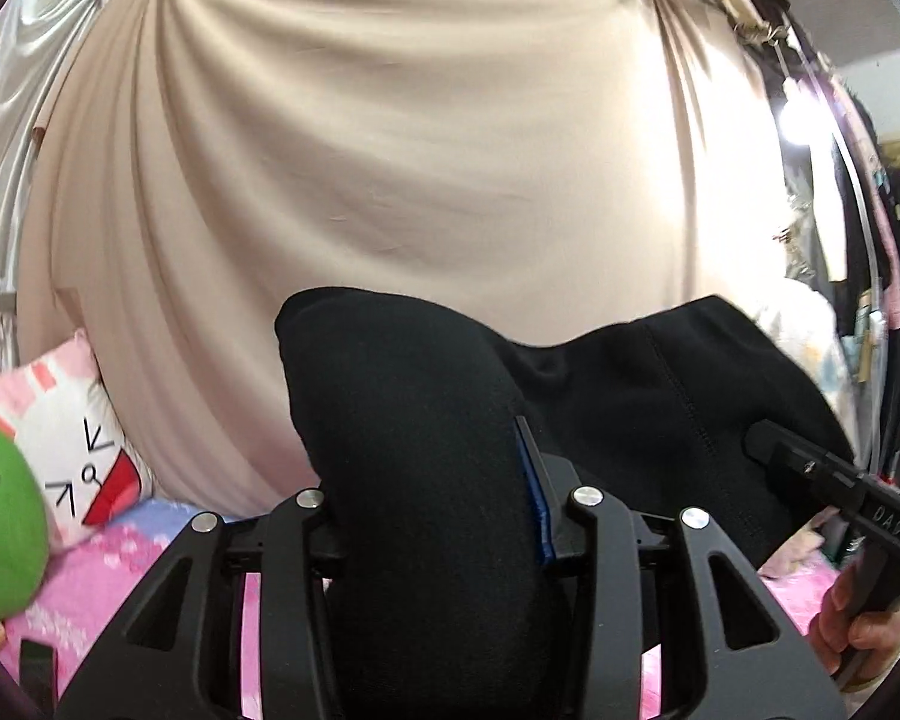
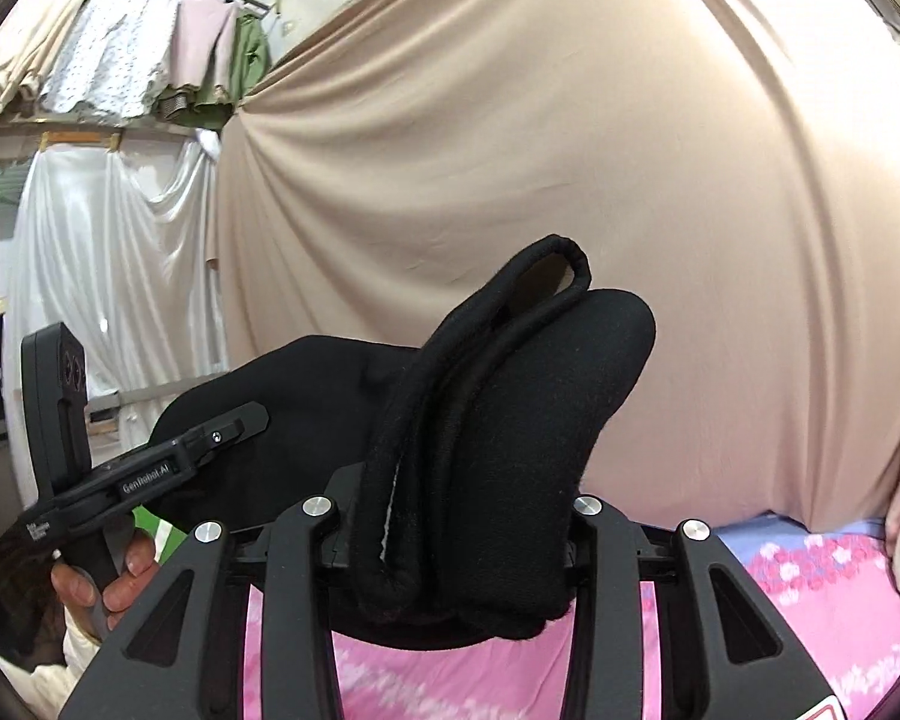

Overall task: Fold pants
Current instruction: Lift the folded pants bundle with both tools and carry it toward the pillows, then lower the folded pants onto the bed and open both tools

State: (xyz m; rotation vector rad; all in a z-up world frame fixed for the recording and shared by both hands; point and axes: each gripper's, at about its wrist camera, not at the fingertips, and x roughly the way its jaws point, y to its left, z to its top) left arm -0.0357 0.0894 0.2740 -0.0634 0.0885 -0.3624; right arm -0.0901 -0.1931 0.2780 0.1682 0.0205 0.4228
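Pants: black, raised clear of the pink bedspread, stretched between the two grippers before the beige curtain.
Left gripper: jaws narrowed onto a thick bunch of the cloth.
Right gripper: jaws narrowed onto the other end, where a rolled hem is seen.
Long axis: judged to run left to right, gripper to gripper.
Nearer hand: neither; each end is held alike.
Coming move: probably governed by the slack cloth sagging between the grips.
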